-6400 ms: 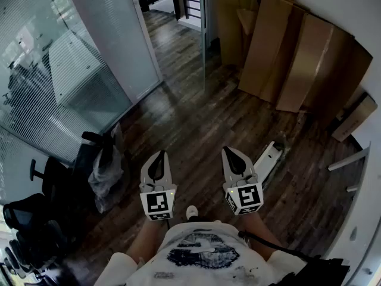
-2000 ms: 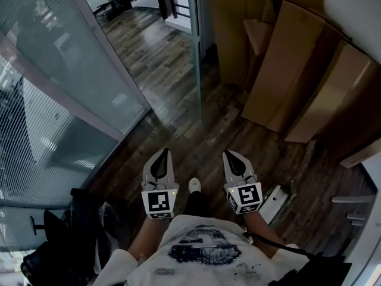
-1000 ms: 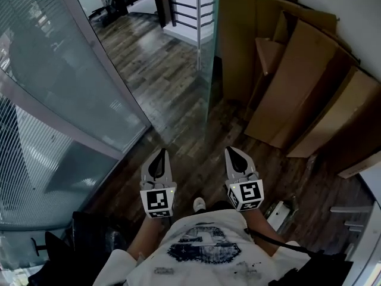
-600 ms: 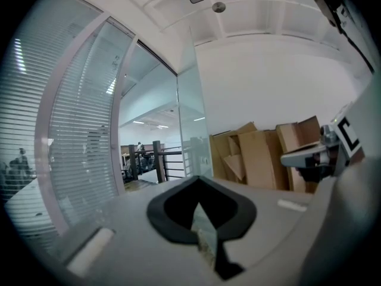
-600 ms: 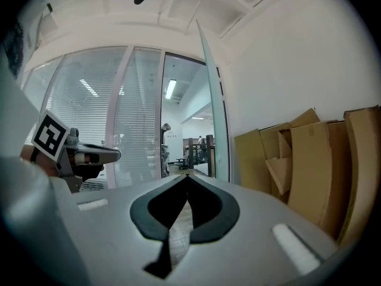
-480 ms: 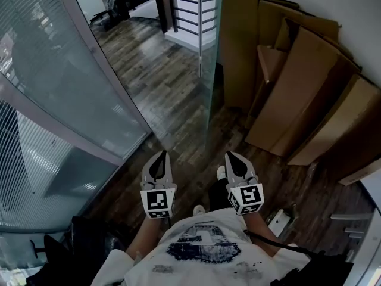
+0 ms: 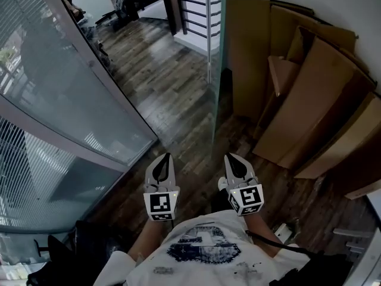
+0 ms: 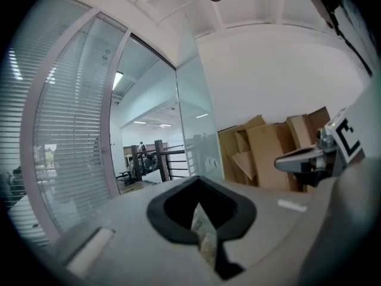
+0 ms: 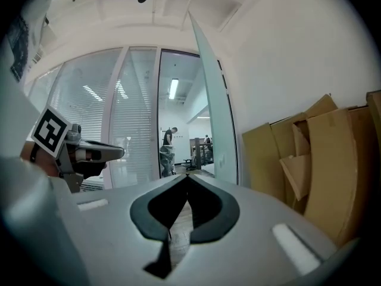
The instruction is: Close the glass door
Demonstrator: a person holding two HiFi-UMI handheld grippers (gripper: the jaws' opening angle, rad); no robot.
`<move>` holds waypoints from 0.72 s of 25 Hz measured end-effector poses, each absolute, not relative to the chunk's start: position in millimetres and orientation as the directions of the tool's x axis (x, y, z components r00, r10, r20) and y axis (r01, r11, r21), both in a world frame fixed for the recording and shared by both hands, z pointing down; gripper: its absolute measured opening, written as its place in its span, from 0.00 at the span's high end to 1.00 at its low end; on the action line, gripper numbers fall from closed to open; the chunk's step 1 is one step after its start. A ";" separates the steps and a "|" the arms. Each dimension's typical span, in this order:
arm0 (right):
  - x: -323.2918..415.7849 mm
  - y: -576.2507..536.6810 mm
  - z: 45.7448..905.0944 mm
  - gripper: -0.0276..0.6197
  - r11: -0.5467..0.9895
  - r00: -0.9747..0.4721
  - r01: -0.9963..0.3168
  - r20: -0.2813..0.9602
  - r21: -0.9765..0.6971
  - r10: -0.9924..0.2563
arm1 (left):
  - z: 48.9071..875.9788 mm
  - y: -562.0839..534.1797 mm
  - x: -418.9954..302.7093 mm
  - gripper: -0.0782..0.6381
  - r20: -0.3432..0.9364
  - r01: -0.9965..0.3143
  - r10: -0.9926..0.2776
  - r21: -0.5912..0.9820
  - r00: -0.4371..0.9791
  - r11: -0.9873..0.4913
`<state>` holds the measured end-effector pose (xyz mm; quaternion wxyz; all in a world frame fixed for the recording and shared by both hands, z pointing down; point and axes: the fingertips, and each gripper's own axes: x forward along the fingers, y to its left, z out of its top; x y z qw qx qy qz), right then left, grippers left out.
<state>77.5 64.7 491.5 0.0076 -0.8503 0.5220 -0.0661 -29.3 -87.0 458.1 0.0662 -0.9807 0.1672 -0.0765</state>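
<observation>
The glass door (image 7: 215, 70) stands open, edge-on to me, swung back toward the cardboard at the right. It rises as a tall pale green pane in the left gripper view (image 8: 196, 124) and in the right gripper view (image 9: 217, 130). My left gripper (image 7: 162, 158) and right gripper (image 7: 233, 158) are held side by side over the wooden floor, short of the door's lower edge. Both are shut with nothing between the jaws. The left gripper (image 8: 196, 180) points at the doorway, and so does the right gripper (image 9: 187, 176). Neither touches the door.
Large cardboard sheets (image 7: 309, 100) lean against the wall at the right, behind the door. A curved glass partition with blinds (image 7: 59, 100) runs along the left. Beyond the doorway are a dark railing (image 7: 190, 11) and a person (image 9: 166, 151). Dark chairs (image 7: 65, 255) stand at lower left.
I have walked forward: the door, the partition and the cardboard have come nearer and lower in the head view. Both grippers stay shut, side by side.
</observation>
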 end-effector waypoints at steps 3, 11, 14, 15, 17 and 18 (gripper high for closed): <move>102.7 50.3 486.9 0.95 -0.433 0.424 -0.898 0.102 -0.079 -0.900 | 454.8 -95.4 -6.8 0.89 0.133 -0.331 -0.352 -0.158 0.926 -0.930; 160.5 28.4 486.4 0.95 -0.395 0.384 -0.914 0.113 -0.091 -0.916 | 451.9 -109.7 50.6 0.89 0.145 -0.357 -0.380 -0.161 0.914 -0.920; 182.7 19.9 486.1 0.95 -0.381 0.370 -0.920 0.119 -0.095 -0.922 | 450.5 -115.6 69.8 0.89 0.151 -0.367 -0.391 -0.164 0.908 -0.916; 189.9 16.8 486.9 0.95 -0.373 0.362 -0.922 0.120 -0.099 -0.925 | 451.5 -117.9 75.6 0.89 0.155 -0.373 -0.398 -0.166 0.904 -0.913; 202.5 11.2 489.9 0.95 -0.352 0.340 -0.929 0.120 -0.110 -0.933 | 455.7 -122.5 85.4 0.89 0.167 -0.389 -0.415 -0.169 0.894 -0.906; 207.9 8.9 491.3 0.95 -0.341 0.328 -0.933 0.119 -0.116 -0.937 | 457.8 -124.6 89.2 0.89 0.173 -0.399 -0.426 -0.169 0.888 -0.901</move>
